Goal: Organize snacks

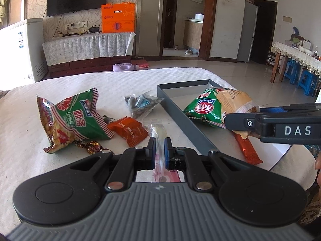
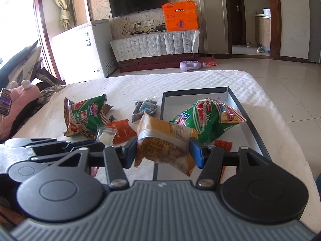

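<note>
**Both grippers loaded, tray lies to the right and ahead**

Right gripper (image 2: 163, 152) has its jaws clamped wide on a yellow snack pack (image 2: 164, 140), pads pressing both sides. The pack's long axis runs forward along the fingers, top end pointing away from the camera, bottom corner sagging below the jaws. In the left wrist view it hangs over the near half of the grey tray (image 1: 181, 118), so I judge the drop is close.

The tray sits on the white-covered table (image 1: 124, 84), long axis running away from the person. Already inside: a green chip bag (image 2: 204, 118) and an orange stick pack (image 1: 247, 148) near the front end. The far half of the tray floor looks bare.

Left gripper (image 1: 159, 154) has its jaws closed tight on a slim clear-wrapped white snack (image 1: 159, 134), long axis straight along the fingers. It is over the table just left of the tray's near wall, so the tray lies to its right.

Still loose on the table, left of the tray:
- second green chip bag (image 1: 74, 118)
- orange sachet (image 1: 128, 130)
- dark seed packet (image 1: 140, 104)
- wrapped candies (image 1: 90, 145)

Judgement: the right hand is nearer to the open tray space and should release first; the left needs a short move rightward over the wall. The risk is that the yellow pack lands on the green bag rather than on the floor.
</note>
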`<action>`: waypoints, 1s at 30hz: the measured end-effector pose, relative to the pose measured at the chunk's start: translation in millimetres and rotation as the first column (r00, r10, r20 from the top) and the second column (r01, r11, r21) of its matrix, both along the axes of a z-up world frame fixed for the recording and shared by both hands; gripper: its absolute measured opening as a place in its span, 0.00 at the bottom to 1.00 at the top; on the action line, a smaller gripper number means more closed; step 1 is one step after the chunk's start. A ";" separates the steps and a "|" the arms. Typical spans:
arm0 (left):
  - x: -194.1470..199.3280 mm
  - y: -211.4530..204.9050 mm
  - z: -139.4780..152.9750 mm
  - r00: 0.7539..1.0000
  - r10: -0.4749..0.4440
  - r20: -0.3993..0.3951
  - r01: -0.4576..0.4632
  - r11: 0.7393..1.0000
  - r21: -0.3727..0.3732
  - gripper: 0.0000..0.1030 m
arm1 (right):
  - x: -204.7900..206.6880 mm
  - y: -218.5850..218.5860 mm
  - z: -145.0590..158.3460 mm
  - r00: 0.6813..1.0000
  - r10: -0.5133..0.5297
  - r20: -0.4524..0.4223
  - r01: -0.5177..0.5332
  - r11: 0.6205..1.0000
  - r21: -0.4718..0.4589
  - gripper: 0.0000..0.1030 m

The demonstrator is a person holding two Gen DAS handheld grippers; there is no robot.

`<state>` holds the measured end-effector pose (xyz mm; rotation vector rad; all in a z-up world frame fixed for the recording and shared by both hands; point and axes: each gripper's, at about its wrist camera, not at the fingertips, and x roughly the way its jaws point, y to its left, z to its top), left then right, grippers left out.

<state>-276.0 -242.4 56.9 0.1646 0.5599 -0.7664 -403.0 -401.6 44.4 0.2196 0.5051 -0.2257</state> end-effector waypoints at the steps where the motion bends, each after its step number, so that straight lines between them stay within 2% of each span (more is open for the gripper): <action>1: -1.2 -2.4 0.4 1.000 -0.007 0.001 0.007 1.000 0.001 0.10 | -1.6 -1.5 -0.1 1.000 -0.005 0.000 0.005 1.000 0.001 0.57; 15: -17.1 -31.7 5.1 0.997 -0.079 0.006 0.079 0.997 -0.020 0.10 | -25.9 -28.4 -2.7 0.996 -0.090 -0.008 0.090 0.996 0.018 0.57; 30: -27.1 -62.5 4.0 0.989 -0.148 0.003 0.148 0.989 -0.029 0.10 | -37.7 -41.1 -2.1 0.993 -0.119 -0.006 0.119 0.993 0.024 0.57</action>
